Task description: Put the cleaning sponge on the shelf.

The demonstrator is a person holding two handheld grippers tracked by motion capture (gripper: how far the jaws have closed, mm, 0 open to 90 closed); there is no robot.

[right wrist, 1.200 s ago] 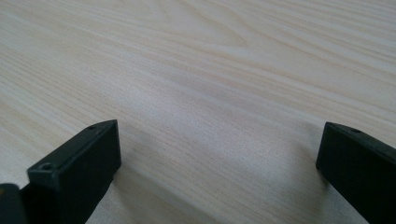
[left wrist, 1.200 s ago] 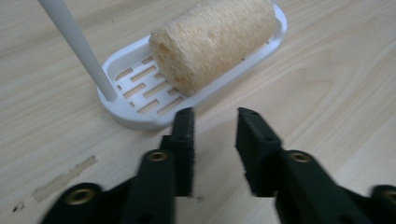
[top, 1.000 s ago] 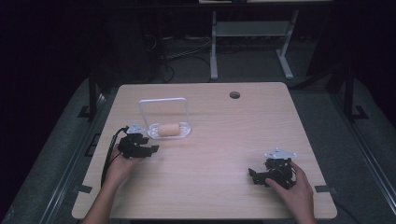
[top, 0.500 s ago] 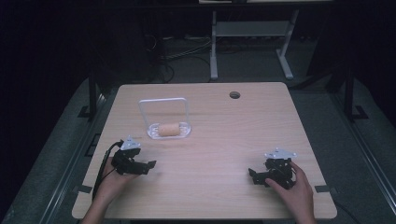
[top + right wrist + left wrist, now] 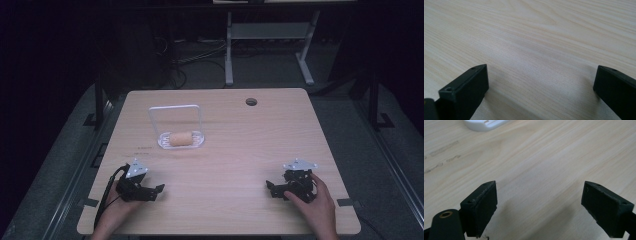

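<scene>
A tan roll [image 5: 180, 138] lies on a small white tray [image 5: 198, 141] with an upright wire frame [image 5: 175, 107], left of the table's middle. My left gripper [image 5: 159, 191] rests near the front left edge, well short of the tray. Its jaws have just been opening and now stand wide with nothing between them. In the left gripper view, bare wood lies between the left gripper [image 5: 539, 195] jaws, and the tray's rim [image 5: 482, 124] shows at the top. My right gripper [image 5: 271, 189] sits open at the front right. In the right gripper view, the right gripper [image 5: 541, 80] is open over bare wood.
The wooden table [image 5: 235, 150] has a round cable hole [image 5: 251, 101] at its back right. A metal stand [image 5: 267, 35] and cables lie on the dark floor beyond the far edge. Faint marks [image 5: 146, 148] sit just in front of the tray.
My left hand has drawn back from beside the tray toward the table's front edge. The roll stays on the tray. The right hand has not moved.
</scene>
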